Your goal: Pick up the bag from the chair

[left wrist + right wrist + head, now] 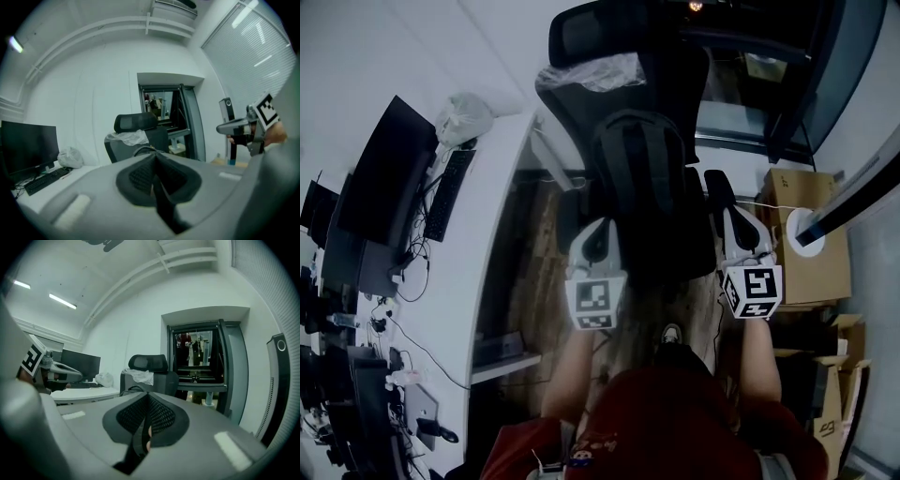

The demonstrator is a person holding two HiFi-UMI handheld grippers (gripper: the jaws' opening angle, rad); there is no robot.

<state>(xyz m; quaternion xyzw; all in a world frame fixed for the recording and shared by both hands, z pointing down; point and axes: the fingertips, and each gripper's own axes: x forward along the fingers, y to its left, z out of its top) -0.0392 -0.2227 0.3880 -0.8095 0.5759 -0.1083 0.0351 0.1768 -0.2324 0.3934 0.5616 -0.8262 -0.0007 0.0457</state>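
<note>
Left: white surface (497, 234) with dark monitor (384, 178), keyboard (448, 195) and a crinkly white plastic sack (464, 117). Left tongs (153, 163) are pinched together, nothing in them. Bag (639, 173) is a black fabric backpack on the chair (581, 33) seat, leaning on the backrest, ahead of both tongs. My guess is soft, saggy, some weight; I'd grab the top loop (143, 150). Right tongs (146, 401) are closed too, empty. Cardboard boxes (811, 253) far right.
</note>
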